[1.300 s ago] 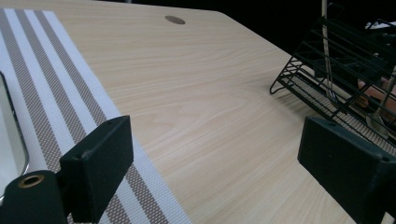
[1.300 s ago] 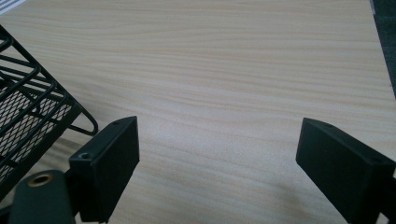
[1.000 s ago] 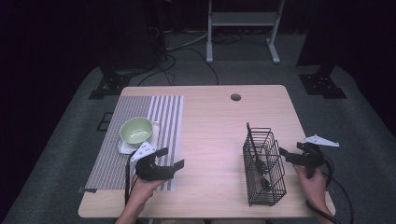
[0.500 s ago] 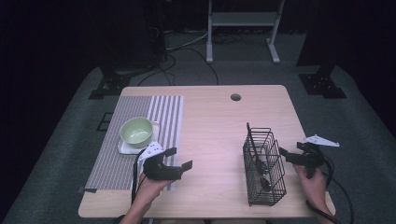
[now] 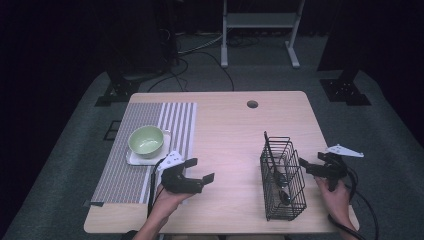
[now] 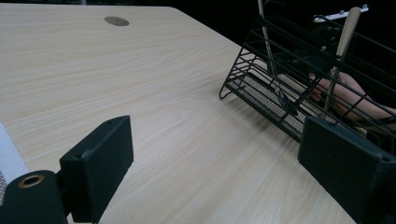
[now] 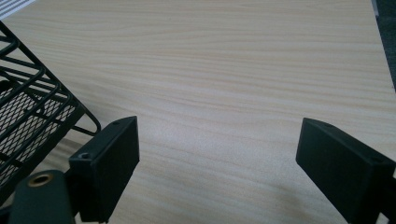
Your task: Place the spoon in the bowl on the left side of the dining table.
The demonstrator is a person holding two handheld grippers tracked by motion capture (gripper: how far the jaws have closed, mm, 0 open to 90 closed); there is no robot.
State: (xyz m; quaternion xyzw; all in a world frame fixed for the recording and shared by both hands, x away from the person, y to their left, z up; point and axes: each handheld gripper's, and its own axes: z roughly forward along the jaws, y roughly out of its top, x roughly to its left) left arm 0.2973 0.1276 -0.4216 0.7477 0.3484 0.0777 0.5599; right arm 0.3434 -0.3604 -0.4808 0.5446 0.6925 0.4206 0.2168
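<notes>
Both tongs gaped empty: the left tongs [image 5: 199,170] faced the rack [image 5: 283,182] near the worktop's [image 5: 225,130] front-right corner (cutlery inside), right tongs [image 5: 306,166] flanking it.

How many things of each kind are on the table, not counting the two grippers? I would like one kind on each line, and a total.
Green bowl: 1
White plate under the bowl: 1
Striped mat: 1
Black wire basket: 1
Utensils standing in the basket: 2 that can be told apart; the exact kind is unclear
Total: 6
</notes>
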